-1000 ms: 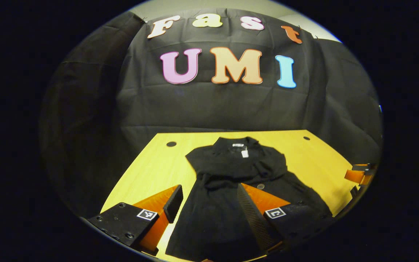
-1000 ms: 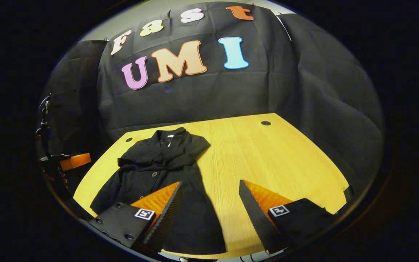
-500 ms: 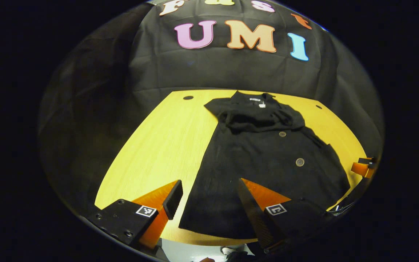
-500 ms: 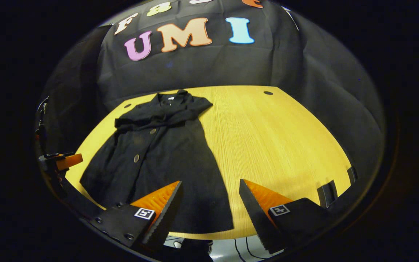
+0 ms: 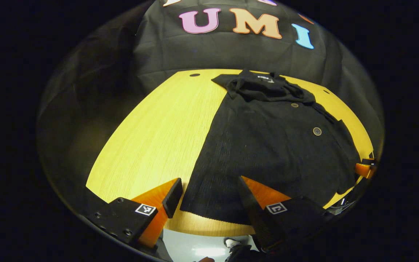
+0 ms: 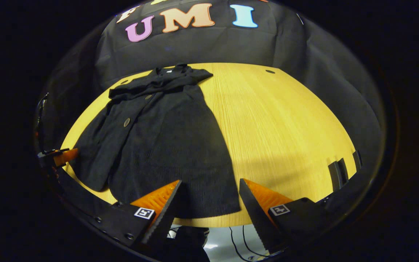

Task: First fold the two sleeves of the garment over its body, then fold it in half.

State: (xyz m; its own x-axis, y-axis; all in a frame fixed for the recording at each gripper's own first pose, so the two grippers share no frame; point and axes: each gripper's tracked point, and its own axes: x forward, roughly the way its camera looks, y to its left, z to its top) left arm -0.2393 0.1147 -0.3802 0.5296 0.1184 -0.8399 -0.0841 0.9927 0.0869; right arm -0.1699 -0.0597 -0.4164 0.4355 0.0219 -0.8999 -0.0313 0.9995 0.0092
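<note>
A black buttoned garment [image 5: 267, 145] lies flat on the yellow wooden table [image 5: 158, 127], collar at the far side and hem along the near edge. Both sleeves lie bunched across its chest [image 5: 267, 91] just below the collar. My left gripper [image 5: 209, 198] hovers open above the hem's left corner, with nothing between its fingers. In the right gripper view the garment [image 6: 166, 138] spreads over the table's [image 6: 286, 120] left half, and my right gripper [image 6: 209, 196] stands open above the hem's right corner. The left gripper [image 6: 58, 156] pokes in at the far left edge.
The table has a small round hole [image 5: 195, 75] near each back corner [image 6: 270, 71]. Two black clips [image 6: 336, 173] sit on its front right edge. Below the front edge I see pale floor with cables [image 6: 238, 240]. The right half of the table is bare wood.
Both grippers have drawn back toward the table's front edge and tipped downward, so the hem now lies under the fingers. The garment has not moved; both stay open.
</note>
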